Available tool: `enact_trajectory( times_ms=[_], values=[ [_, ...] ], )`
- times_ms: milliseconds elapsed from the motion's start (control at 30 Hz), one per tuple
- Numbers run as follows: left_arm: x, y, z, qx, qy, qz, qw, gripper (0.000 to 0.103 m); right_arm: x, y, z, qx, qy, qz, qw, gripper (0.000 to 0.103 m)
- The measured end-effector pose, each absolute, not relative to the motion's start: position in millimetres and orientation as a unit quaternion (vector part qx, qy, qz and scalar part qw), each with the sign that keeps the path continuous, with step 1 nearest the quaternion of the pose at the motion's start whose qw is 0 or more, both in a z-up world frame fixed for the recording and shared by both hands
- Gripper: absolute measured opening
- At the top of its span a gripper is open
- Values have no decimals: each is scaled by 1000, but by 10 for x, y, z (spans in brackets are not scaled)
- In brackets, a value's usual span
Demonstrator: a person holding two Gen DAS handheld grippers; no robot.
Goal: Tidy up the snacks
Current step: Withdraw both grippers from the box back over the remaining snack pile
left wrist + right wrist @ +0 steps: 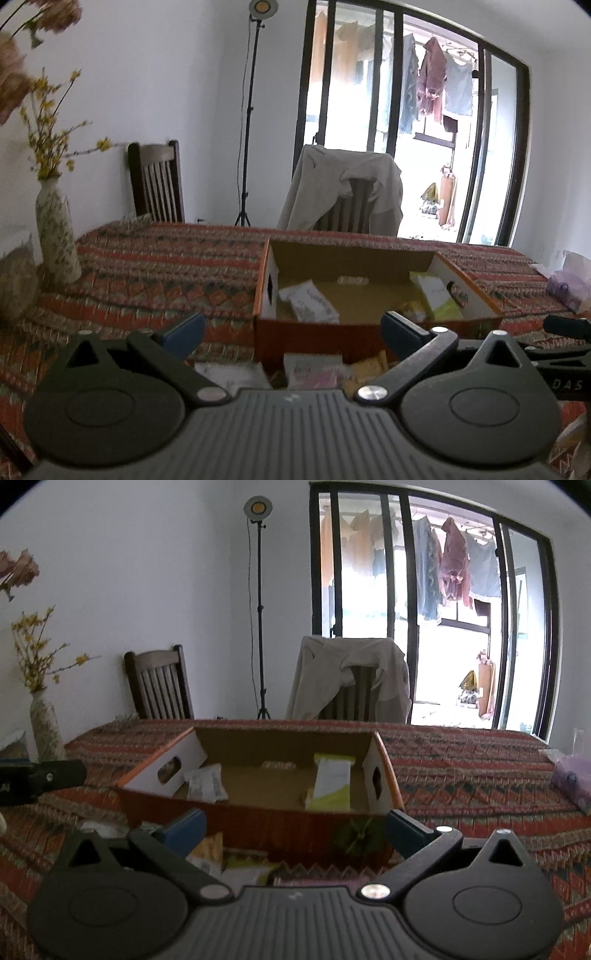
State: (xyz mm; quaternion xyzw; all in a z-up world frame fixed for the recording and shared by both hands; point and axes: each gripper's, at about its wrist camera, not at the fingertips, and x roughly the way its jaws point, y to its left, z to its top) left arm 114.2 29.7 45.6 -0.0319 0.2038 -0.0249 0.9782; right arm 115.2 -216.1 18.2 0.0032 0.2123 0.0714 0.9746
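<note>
Two pkts in box [258, 823]; purple tissue pack [570, 779] clearer w/ right view.

Only the white letters "DAS" can be read, printed on the right gripper [565, 334] at the picture's edge.

We're in a home dining room here: a table under a patterned woven cloth [461, 775], wooden chairs [159, 686] behind it, a jacket [332, 675] draped over one. Beyond the table, glass balcony doors [424, 609] with laundry [454, 565] hanging outside; a flower vase [55, 236] stands on the table's left end.
</note>
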Motion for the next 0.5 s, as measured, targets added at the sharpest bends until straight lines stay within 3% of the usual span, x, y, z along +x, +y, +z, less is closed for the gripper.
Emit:
enact_trajectory(
  times_ms=[233,400,467,500],
  values=[
    [973,452,190,-39,211,-11,977,103,1016,-2182,-59,0,238,61,969,103],
    [893,586,-40,-40,218,-2,975,103,952,-2238,-207,9,254,61,965,81],
    [866,652,-119,-46,220,0,974,103,938,-2265,-240,18,258,67,964,77],
    [858,674,-150,-48,221,1,974,103,932,-2273,-253,24,259,70,963,68]
  ],
)
